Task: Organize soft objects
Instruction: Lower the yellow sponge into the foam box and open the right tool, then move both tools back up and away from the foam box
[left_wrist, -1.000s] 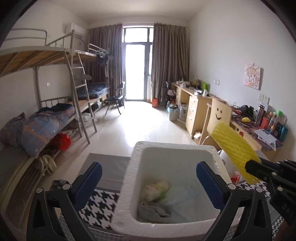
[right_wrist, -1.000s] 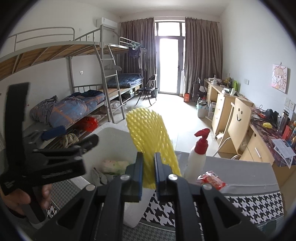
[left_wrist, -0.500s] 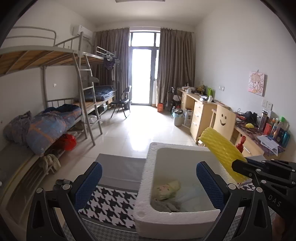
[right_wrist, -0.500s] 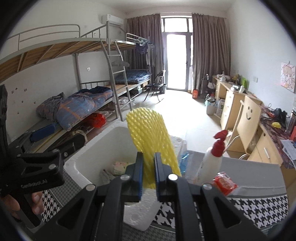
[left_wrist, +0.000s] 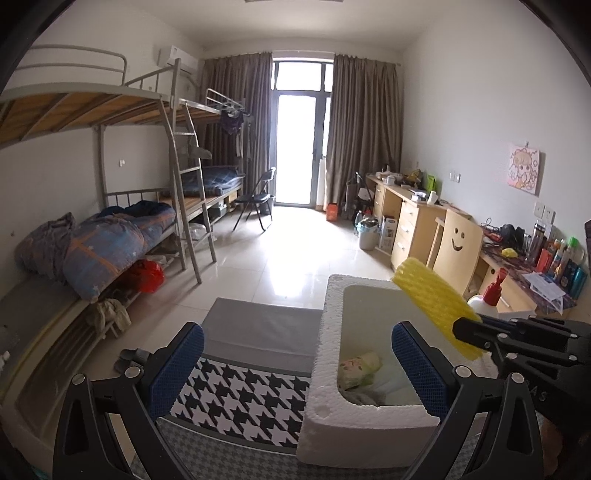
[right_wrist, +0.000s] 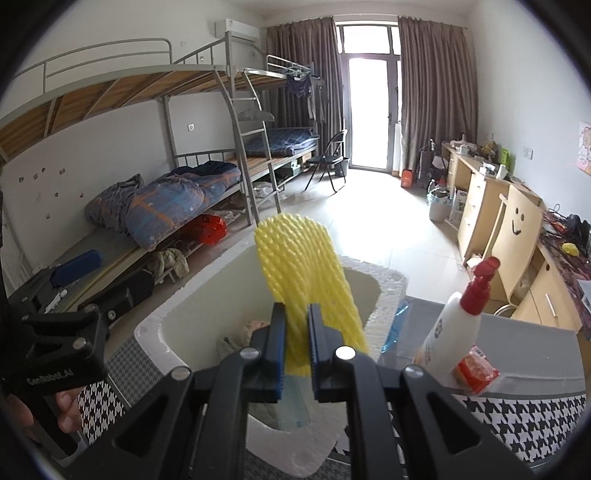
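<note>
At the far left we see the bunk bed (left_wrist: 122, 236) with its rumpled blue quilt (right_wrist: 173, 206). Next comes our left gripper (left_wrist: 295, 363), its blue-padded fingers (left_wrist: 177, 365) spread wide with nothing between them, poised over the houndstooth cloth (left_wrist: 240, 391) and the near left corner of the white foam box (left_wrist: 321, 369). Inside the box we see a pale soft toy (left_wrist: 360, 367) lying on crumpled grey fabric (left_wrist: 360, 397) at the bottom. Moving right, our right gripper (right_wrist: 296, 345) has its fingers pressed together on the lower end of the yellow foam net sleeve (right_wrist: 303, 273), which stands tilted above the open box, its upper end reaching over the far rim. In the left wrist view the same sleeve (left_wrist: 436, 306) slants across the box's right wall. Right of the box stand a white pump bottle with a red top (right_wrist: 458, 325) and, touching its base, a small red packet (right_wrist: 476, 369). Furthest right, we see the wooden desks (left_wrist: 417, 225) along the wall
</note>
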